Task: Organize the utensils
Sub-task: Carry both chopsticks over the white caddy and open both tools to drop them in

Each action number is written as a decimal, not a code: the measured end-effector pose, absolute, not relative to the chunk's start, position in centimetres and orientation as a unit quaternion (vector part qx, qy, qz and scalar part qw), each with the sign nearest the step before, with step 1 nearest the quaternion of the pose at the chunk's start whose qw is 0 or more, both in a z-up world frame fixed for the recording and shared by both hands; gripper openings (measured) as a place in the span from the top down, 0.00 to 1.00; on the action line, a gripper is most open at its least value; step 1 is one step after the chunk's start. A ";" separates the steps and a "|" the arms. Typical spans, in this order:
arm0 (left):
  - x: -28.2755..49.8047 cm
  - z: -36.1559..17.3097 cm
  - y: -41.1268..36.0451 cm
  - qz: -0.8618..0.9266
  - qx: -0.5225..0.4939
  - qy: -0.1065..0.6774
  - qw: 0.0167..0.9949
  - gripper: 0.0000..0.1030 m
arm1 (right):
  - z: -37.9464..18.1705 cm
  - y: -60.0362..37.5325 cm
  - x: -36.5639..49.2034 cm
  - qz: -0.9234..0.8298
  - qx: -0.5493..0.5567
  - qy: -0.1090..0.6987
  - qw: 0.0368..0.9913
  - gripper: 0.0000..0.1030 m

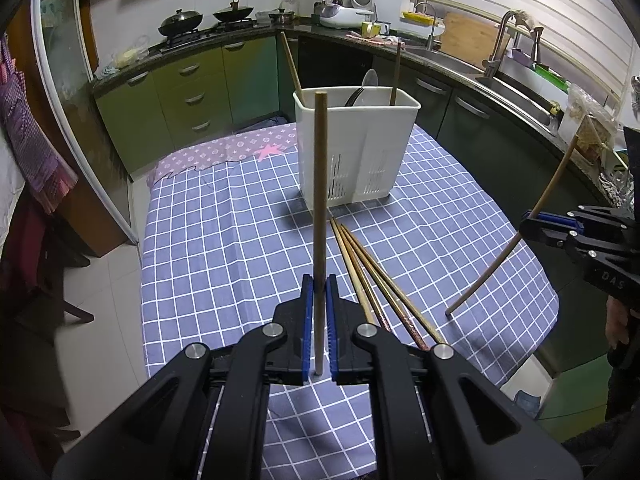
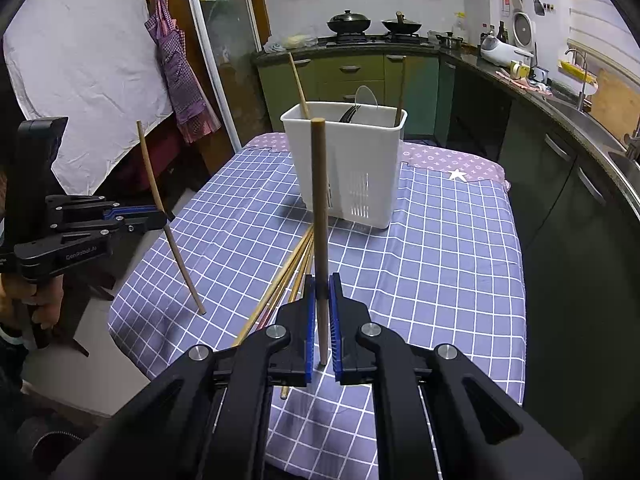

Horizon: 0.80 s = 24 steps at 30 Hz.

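Note:
My left gripper (image 1: 319, 285) is shut on a wooden chopstick (image 1: 320, 184) that stands upright between the blue pads. My right gripper (image 2: 321, 282) is shut on another wooden chopstick (image 2: 320, 200), also upright. Each gripper shows in the other's view: the right gripper (image 1: 532, 222) at the right edge, the left gripper (image 2: 160, 216) at the left edge, both above the table's sides. A white utensil holder (image 1: 356, 144) (image 2: 348, 160) stands further back on the table with two chopsticks and a spoon in it. Several loose chopsticks (image 1: 372, 276) (image 2: 288, 272) lie on the cloth before it.
The table wears a blue checked cloth (image 1: 224, 240) (image 2: 440, 272) with a pink patterned cloth (image 1: 224, 150) at the far end. Green kitchen cabinets, a stove with woks (image 1: 180, 22) and a sink (image 1: 508, 88) curve round behind. An apron (image 2: 176, 64) hangs at the left.

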State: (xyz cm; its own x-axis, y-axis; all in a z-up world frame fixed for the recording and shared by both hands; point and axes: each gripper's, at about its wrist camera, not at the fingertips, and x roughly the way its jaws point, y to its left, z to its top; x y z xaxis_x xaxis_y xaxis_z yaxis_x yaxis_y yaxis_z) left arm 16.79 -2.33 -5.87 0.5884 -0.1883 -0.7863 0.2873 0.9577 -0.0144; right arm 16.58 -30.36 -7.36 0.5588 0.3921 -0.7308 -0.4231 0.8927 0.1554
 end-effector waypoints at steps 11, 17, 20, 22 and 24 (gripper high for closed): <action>17.1 -5.1 -3.1 -0.141 0.063 0.428 0.891 0.94 | -7.4 -30.3 16.6 0.236 -0.017 0.411 0.880 0.93; 17.4 -4.6 -3.5 -0.145 0.062 0.426 0.891 0.94 | -6.7 -30.4 16.8 0.239 -0.016 0.405 0.882 0.93; 17.7 -3.6 -3.6 -0.150 0.059 0.419 0.894 0.94 | -6.2 -30.6 16.8 0.240 -0.016 0.401 0.884 0.93; 18.0 -2.5 -3.8 -0.154 0.059 0.412 0.896 0.94 | -5.8 -30.6 16.8 0.240 -0.017 0.398 0.885 0.93; 18.4 -1.3 -4.2 -0.160 0.061 0.406 0.898 0.94 | -5.4 -30.7 16.9 0.241 -0.016 0.396 0.886 0.93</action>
